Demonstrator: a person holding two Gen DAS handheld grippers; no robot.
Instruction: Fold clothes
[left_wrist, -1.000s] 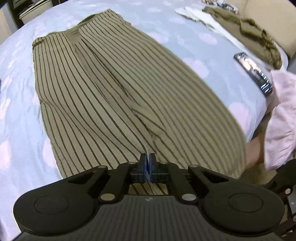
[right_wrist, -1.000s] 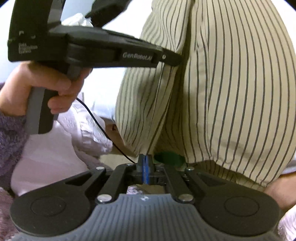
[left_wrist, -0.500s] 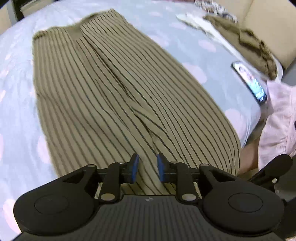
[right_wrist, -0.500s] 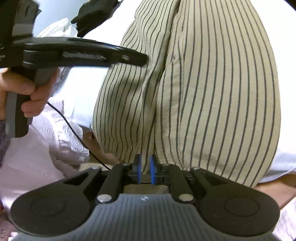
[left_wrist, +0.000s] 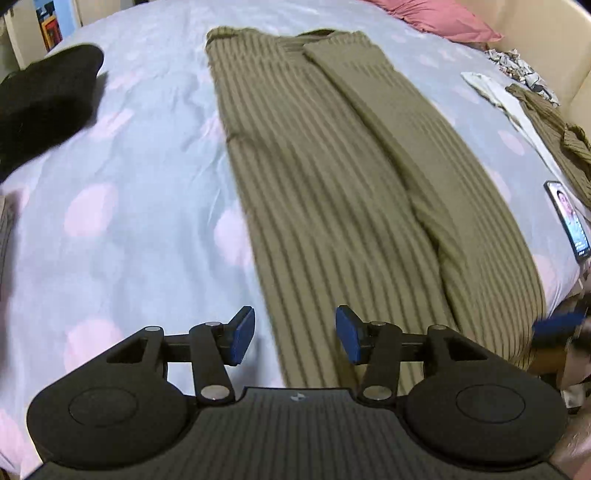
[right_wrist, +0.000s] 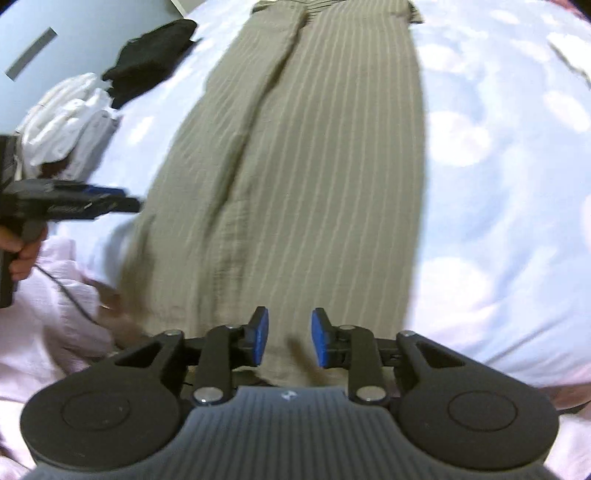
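Olive striped trousers (left_wrist: 332, 192) lay flat and lengthwise on the pale blue bedsheet (left_wrist: 140, 192), one leg folded over the other. Both tongs were released: the left gripper (left_wrist: 291, 339) hung with its jaws spread over the near hem, and the right gripper (right_wrist: 290, 341) hovered parted above the cloth, gripping nothing. A black garment (left_wrist: 40, 103) sat apart, a phone (left_wrist: 569, 221) near the bed's edge.
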